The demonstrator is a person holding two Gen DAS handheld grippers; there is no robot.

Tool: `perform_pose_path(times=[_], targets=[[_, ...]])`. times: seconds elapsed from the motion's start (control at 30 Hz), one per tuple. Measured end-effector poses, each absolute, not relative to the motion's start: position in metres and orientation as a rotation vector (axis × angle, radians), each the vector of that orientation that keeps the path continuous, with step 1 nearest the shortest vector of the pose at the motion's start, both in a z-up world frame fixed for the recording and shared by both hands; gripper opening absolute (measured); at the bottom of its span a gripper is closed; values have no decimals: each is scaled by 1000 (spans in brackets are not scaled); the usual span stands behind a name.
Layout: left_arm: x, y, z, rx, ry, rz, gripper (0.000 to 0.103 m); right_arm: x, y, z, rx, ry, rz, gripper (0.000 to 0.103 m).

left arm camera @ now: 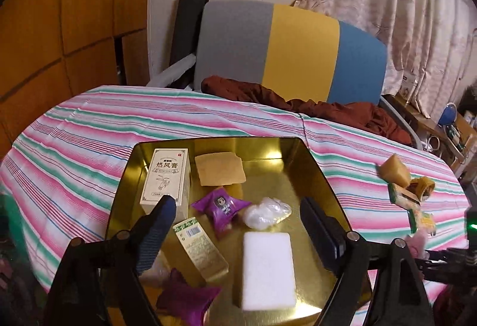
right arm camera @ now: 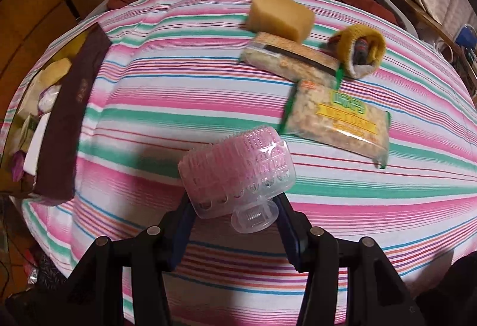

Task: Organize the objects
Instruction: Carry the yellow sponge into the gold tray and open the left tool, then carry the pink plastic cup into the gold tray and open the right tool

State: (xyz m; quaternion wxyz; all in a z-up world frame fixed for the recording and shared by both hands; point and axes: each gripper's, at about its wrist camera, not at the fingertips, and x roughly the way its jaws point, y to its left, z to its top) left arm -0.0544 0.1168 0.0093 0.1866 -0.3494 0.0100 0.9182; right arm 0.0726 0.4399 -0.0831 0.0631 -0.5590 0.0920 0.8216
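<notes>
Left gripper [left arm camera: 238, 206]: jaws apart, empty, above gold tin [left arm camera: 313, 174] containing box [left arm camera: 167, 177] printed "热风膏". Right gripper [right arm camera: 235, 206]: clamped on pink roller [right arm camera: 235, 168] over striped cloth [right arm camera: 179, 93]. Snack pack [right arm camera: 337, 120] lettering blurred.

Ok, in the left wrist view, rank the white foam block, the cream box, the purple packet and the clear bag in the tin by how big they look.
1. white foam block, though it is nearest
2. cream box
3. purple packet and clear bag: too alike to rank
</notes>
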Motion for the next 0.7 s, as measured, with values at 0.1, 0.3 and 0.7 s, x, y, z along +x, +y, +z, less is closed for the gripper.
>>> perform_pose_path(times=[0.1,0.3,0.7], targets=[[-47,115,10,-974,41,2579,86,74,431,-82,-1681,270,2521,53],[-39,109,2,-995,48,2577,86,83,426,-72,-1634,276,2572,53],[-24,94,2,-984,74,2600,86,65,389,-46,-1559,265,2698,53]])
